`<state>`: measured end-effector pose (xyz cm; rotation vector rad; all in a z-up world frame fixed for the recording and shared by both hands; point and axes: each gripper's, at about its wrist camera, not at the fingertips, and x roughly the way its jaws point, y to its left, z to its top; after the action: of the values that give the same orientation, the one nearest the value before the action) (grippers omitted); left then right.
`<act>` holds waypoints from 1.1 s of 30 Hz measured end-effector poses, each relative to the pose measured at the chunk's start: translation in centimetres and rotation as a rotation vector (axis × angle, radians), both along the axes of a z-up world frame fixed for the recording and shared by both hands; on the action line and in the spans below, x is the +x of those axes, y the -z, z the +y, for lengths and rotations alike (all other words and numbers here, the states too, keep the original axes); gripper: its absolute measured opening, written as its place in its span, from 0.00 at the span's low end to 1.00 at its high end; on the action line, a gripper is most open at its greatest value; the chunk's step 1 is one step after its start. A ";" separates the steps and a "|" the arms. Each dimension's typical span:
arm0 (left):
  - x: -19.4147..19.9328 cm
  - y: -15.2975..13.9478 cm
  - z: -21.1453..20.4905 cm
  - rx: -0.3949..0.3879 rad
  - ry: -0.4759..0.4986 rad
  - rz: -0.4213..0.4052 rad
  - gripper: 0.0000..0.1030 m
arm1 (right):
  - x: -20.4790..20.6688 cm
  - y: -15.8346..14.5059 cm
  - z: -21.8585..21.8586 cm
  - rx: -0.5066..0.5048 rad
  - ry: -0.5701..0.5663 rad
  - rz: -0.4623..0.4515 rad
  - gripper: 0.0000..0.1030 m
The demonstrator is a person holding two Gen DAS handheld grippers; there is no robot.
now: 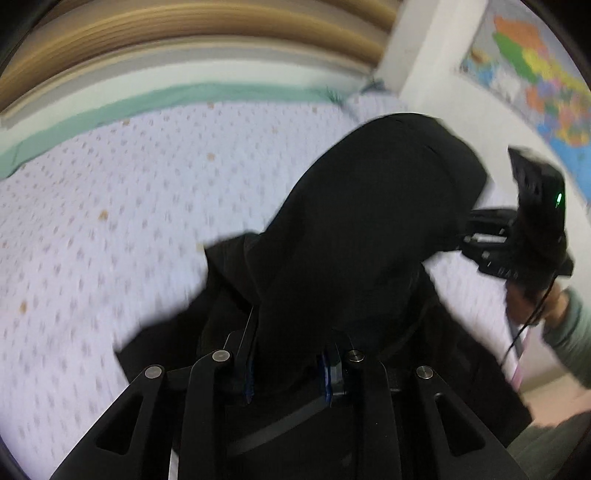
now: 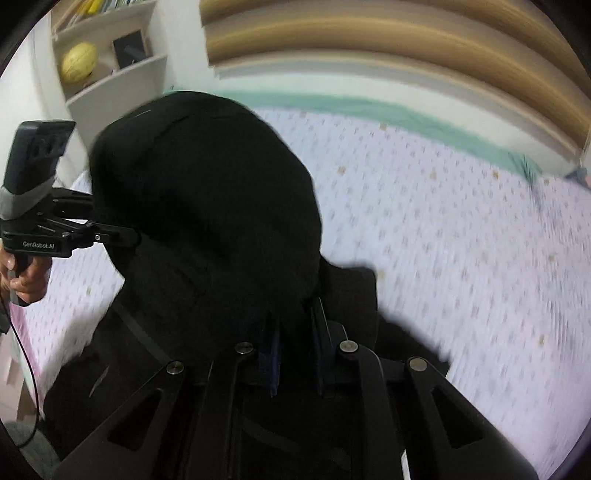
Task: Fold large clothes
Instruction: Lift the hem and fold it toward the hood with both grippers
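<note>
Black cloth filled the middle of both views: one large dark garment (image 1: pixel 369 229), lifted in a hump above the bed and hanging down toward the cameras. Two grippers worked it. The left gripper (image 1: pixel 288 373) was clamped on the garment's near edge, fabric bunched between its two blue-lined fingers (image 1: pixel 326 376). The right gripper (image 2: pixel 295 354) was pinched tight on another part of the same garment, its two fingers nearly together with cloth between them. Each gripper also showed in the other's view at the side of the hump, held by one hand (image 2: pixel 27 275); a grey-green sleeve (image 1: pixel 570 339) showed on the right arm. Beneath lay one bed sheet (image 1: pixel 110 221), white with small dots, bordered by one green strip (image 1: pixel 184 98) and a wooden headboard (image 1: pixel 184 26). One coloured map (image 1: pixel 535 74) hung on the wall; one shelf unit (image 2: pixel 110 74) held one yellow ball (image 2: pixel 78 61). The pictures were blurred
</note>
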<state>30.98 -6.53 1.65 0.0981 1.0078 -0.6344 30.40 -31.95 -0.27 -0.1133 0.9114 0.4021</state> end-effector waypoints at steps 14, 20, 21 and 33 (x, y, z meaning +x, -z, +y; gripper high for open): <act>-11.1 9.0 1.3 0.075 -0.193 0.154 0.39 | -12.3 9.8 -1.7 0.068 0.145 0.285 0.21; -14.1 5.8 4.7 0.066 -0.231 0.150 0.42 | -14.2 5.8 -3.5 0.086 0.181 0.238 0.38; -14.2 4.7 5.2 0.047 -0.244 0.131 0.42 | -14.2 4.4 -3.4 0.092 0.179 0.209 0.41; -4.2 -2.5 2.9 -0.195 -0.245 0.059 0.46 | -2.1 -2.2 3.7 0.199 0.183 0.093 0.61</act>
<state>26.81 -3.60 4.12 -0.2141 0.9910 -0.5102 28.25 -28.24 1.92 0.1720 0.9595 0.3273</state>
